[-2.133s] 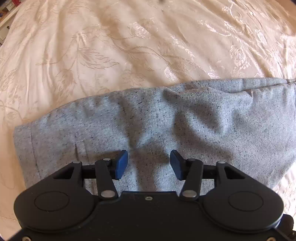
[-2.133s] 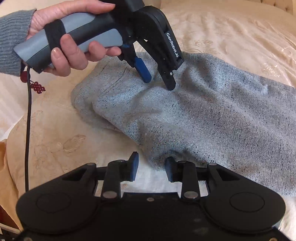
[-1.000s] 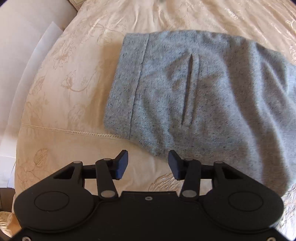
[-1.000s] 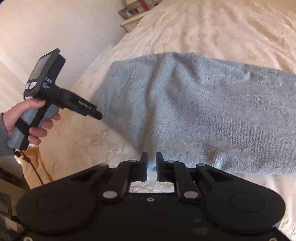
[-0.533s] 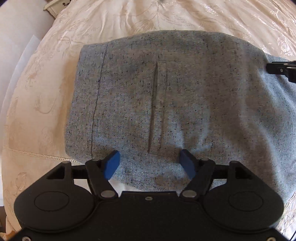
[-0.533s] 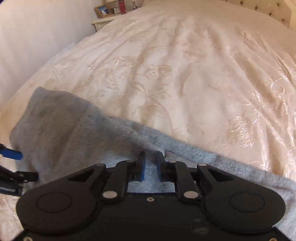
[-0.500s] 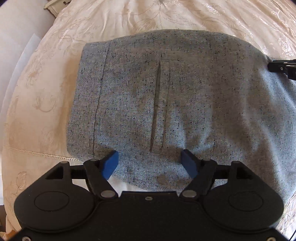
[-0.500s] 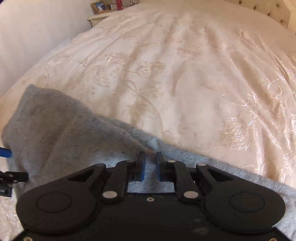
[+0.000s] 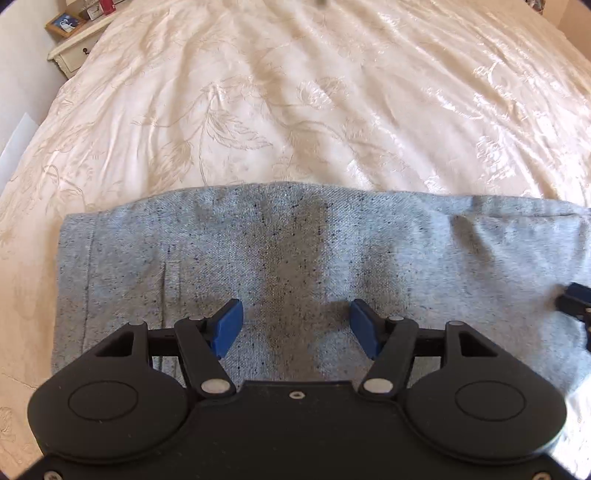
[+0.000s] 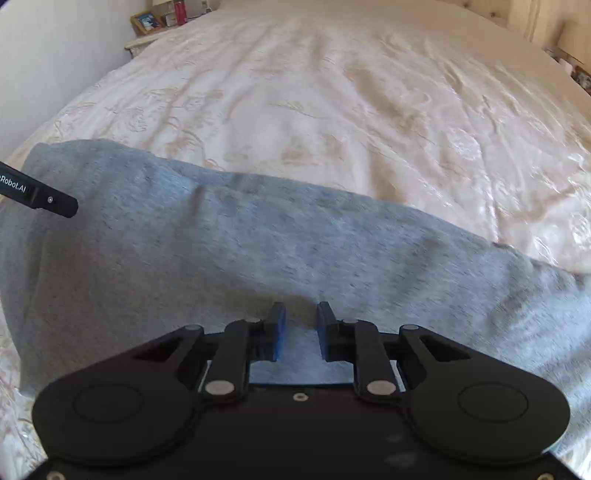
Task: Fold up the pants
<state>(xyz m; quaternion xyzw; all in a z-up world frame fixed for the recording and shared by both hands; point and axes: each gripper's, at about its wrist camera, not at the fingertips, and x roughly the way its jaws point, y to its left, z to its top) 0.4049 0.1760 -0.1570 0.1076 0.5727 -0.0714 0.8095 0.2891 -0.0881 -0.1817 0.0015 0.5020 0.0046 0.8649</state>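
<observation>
Grey pants (image 9: 295, 251) lie across the near part of the bed (image 9: 295, 110), folded lengthwise into a long band on the cream embroidered cover, waistband end to the left. Left hand-held gripper (image 9: 296, 328) hovers low over the cloth with its blue fingers (image 9: 227, 326) spread wide, nothing between them. Right hand-held gripper (image 10: 299, 330) sits further along the leg, its fingers drawn close with a narrow gap; cloth shows in that gap, though whether they actually pinch it I cannot tell from here. Nightstand (image 9: 75, 37) with a framed photo (image 9: 62, 23) stands beside the bed's far left corner
</observation>
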